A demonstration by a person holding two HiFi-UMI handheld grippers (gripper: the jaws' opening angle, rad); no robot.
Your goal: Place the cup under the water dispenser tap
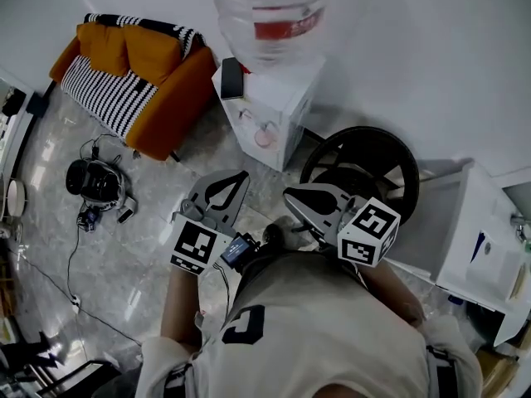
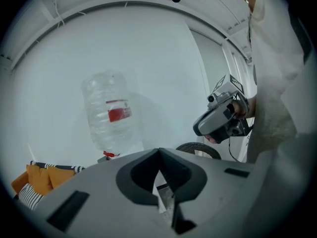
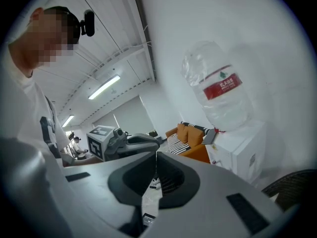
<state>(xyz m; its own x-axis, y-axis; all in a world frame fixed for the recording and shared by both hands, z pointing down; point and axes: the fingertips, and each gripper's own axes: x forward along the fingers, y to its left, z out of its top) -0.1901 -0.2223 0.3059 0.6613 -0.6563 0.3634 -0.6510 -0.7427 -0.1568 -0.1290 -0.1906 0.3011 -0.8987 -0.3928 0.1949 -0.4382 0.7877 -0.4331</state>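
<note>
The white water dispenser point(image 1: 274, 106) stands ahead by the wall, with a large clear bottle point(image 1: 267, 11) with a red label on top. A small pinkish round thing point(image 1: 264, 137) sits at its front; I cannot tell whether it is a cup. My left gripper point(image 1: 236, 177) is held in the air short of the dispenser, shut, with nothing between its jaws. My right gripper point(image 1: 289, 194) hangs beside it, its jaws also together and empty. The bottle point(image 2: 110, 113) shows past the shut left gripper point(image 2: 158, 151). The right gripper view shows the dispenser point(image 3: 242, 148) past the right gripper's point(image 3: 156, 155) meeting tips.
An orange sofa point(image 1: 133, 73) with a striped throw stands left of the dispenser. A black ring-shaped object point(image 1: 365, 164) lies on the floor to the right, by a white cabinet point(image 1: 477, 247). A dark flat object point(image 1: 231, 79) lies on the dispenser top. Black gear with cables point(image 1: 95, 181) is on the floor.
</note>
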